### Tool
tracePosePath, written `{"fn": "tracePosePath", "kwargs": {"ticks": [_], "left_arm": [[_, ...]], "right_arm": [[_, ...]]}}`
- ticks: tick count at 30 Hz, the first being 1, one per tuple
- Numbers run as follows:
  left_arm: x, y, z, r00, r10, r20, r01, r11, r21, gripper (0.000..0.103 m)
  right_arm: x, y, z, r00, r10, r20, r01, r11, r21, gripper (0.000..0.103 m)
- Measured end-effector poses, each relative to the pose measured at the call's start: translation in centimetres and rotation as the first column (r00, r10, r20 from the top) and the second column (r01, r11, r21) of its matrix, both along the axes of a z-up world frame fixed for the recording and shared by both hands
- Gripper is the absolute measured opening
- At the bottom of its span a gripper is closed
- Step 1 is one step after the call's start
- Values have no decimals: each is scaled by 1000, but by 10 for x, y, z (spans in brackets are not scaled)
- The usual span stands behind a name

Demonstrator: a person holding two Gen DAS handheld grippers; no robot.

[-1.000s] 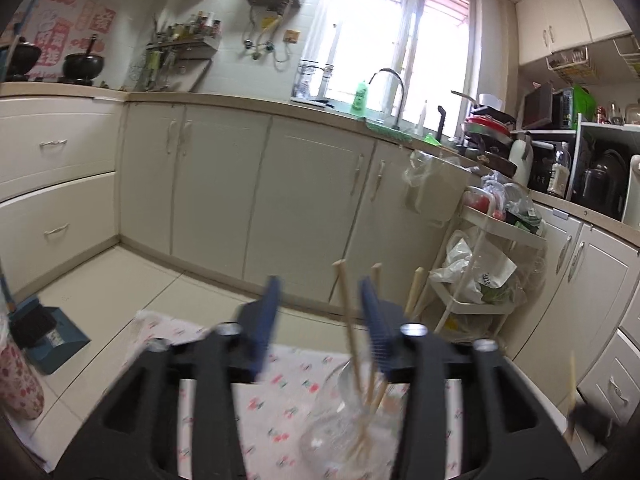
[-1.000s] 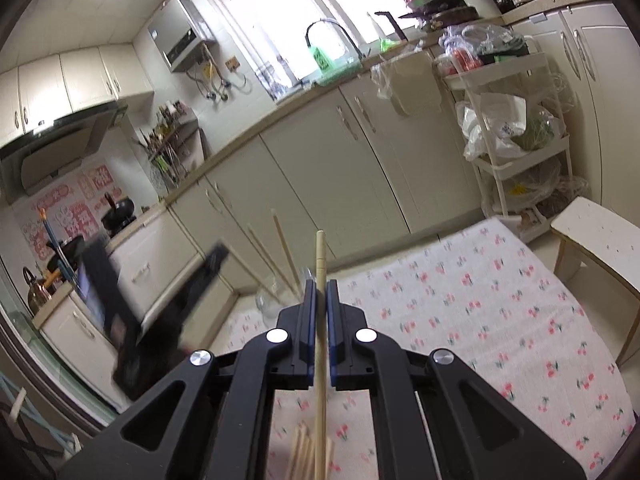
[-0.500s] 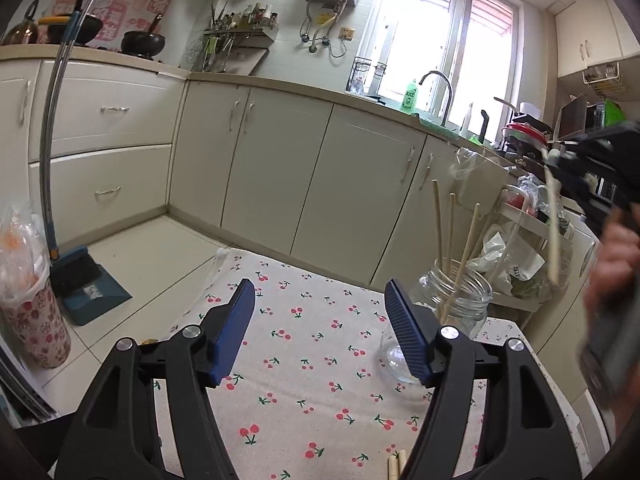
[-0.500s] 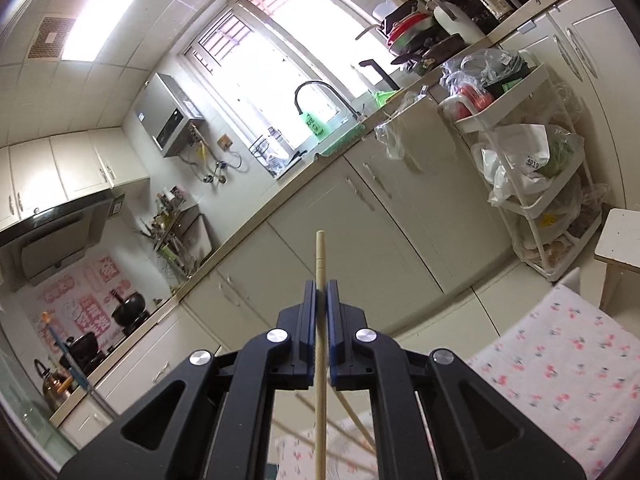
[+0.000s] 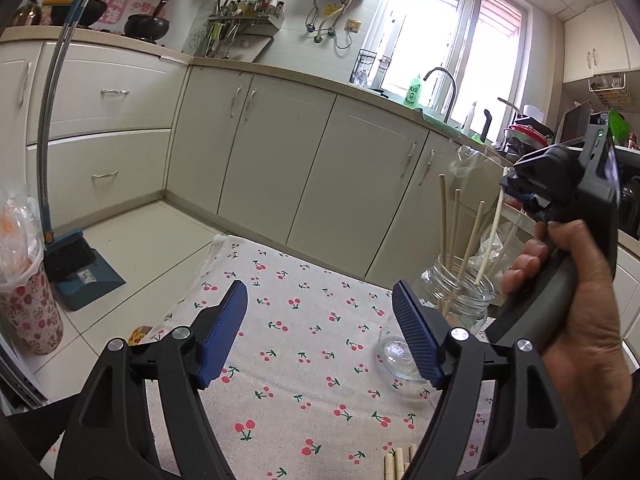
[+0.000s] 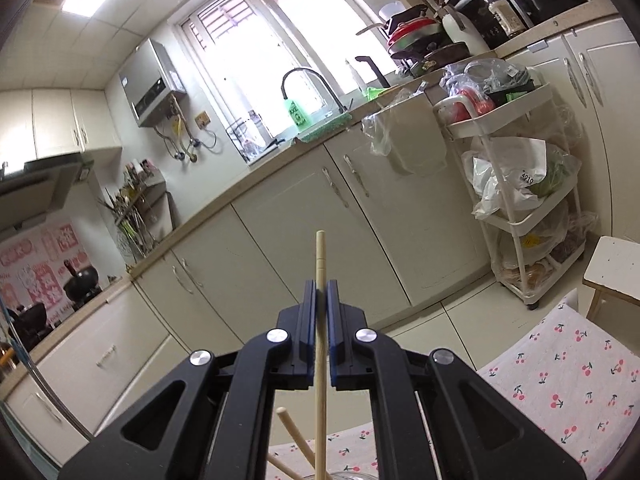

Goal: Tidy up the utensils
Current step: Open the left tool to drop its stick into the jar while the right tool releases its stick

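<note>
Kitchen setting: cream base cabinets run along two walls under a counter, with a sink tap below a bright window. Work surface is a table covered by a cherry-print cloth.

Left gripper: blue fingers spread wide apart, nothing between them, hovering above the cloth.

Right gripper: fingers closed on a single wooden chopstick, held roughly upright, its top end projecting above the fingers. In the left wrist view the same gripper is seen in the person's hand, positioned above a glass jar, and the held chopstick slants down with its lower end inside the jar mouth.

Jar stands upright on the far right part of the cloth. Three other chopsticks already stand in it, leaning at slightly different angles. A clear glass lid lies on the cloth just beside the jar, partly hidden by the left gripper's right finger.

Loose chopstick ends show at the near edge of the cloth.

Surroundings: blue dustpan and broom on the floor at left, a lined floral bin beside them, a white tiered trolley loaded with bags against the cabinets, and a pale stool next to the table
</note>
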State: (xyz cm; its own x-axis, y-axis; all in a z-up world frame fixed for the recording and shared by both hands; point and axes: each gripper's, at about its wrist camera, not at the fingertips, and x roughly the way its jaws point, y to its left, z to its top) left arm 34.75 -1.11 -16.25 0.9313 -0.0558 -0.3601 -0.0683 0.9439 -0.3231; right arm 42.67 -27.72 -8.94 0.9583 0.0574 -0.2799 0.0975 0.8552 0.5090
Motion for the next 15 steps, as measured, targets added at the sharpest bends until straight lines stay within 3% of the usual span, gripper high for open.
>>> {"fn": "tracePosePath", "kwargs": {"ticks": [15], "left_arm": [[4,0,-1,1000,12,-13,-12,1000,-8,77]], "right_arm": [[-29,32,-14,996,83,-14,-85,985,-150,6]]}}
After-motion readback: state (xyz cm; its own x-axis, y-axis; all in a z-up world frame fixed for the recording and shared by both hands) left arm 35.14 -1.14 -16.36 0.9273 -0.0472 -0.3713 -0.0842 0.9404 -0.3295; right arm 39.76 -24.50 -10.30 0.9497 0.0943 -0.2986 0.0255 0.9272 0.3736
